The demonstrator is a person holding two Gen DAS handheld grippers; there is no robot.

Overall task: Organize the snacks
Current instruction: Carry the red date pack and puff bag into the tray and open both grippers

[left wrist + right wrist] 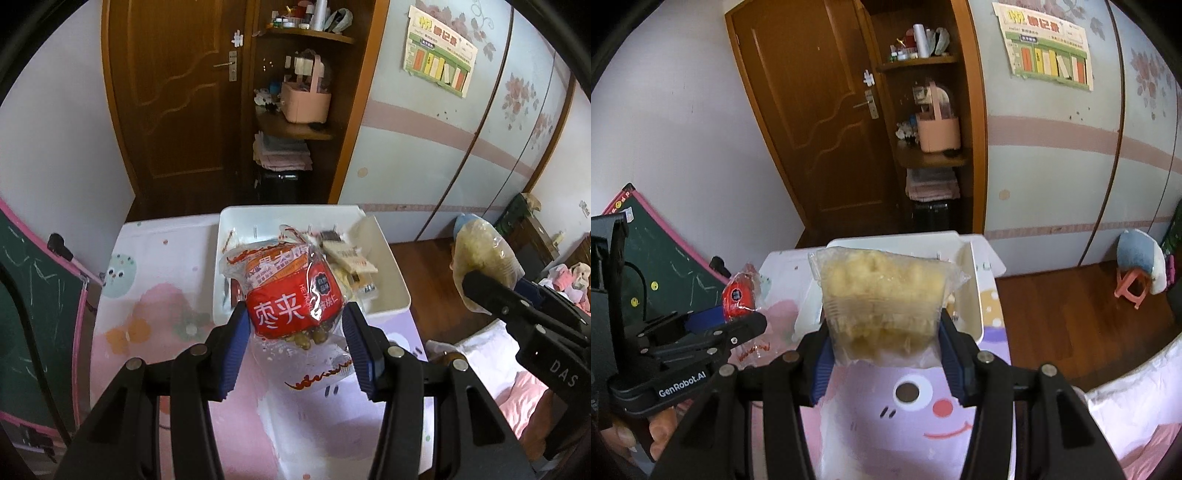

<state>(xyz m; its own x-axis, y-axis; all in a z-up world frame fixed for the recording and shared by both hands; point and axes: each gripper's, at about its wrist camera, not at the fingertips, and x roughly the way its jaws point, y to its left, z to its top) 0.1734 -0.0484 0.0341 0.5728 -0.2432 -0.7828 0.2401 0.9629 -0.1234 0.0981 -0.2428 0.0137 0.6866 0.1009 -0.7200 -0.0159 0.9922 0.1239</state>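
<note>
Left claw (295, 328) clamps red date-walnut bag (291, 299); right claw (882, 339) clamps clear yellow-puff bag (882, 291).

Behind your bench: a closed door and crowded shelves.
You faced a brown wooden door (177, 96); beside it, a pink basket (306, 103) sat on a corner shelf (295, 129), folded towels (282, 151) below, a poster (439, 51) right, a chalkboard (665, 266) left.

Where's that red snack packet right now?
The red snack packet is clamped in the left gripper, held above the pink patterned table, just in front of the white bin that holds other snacks.
</note>
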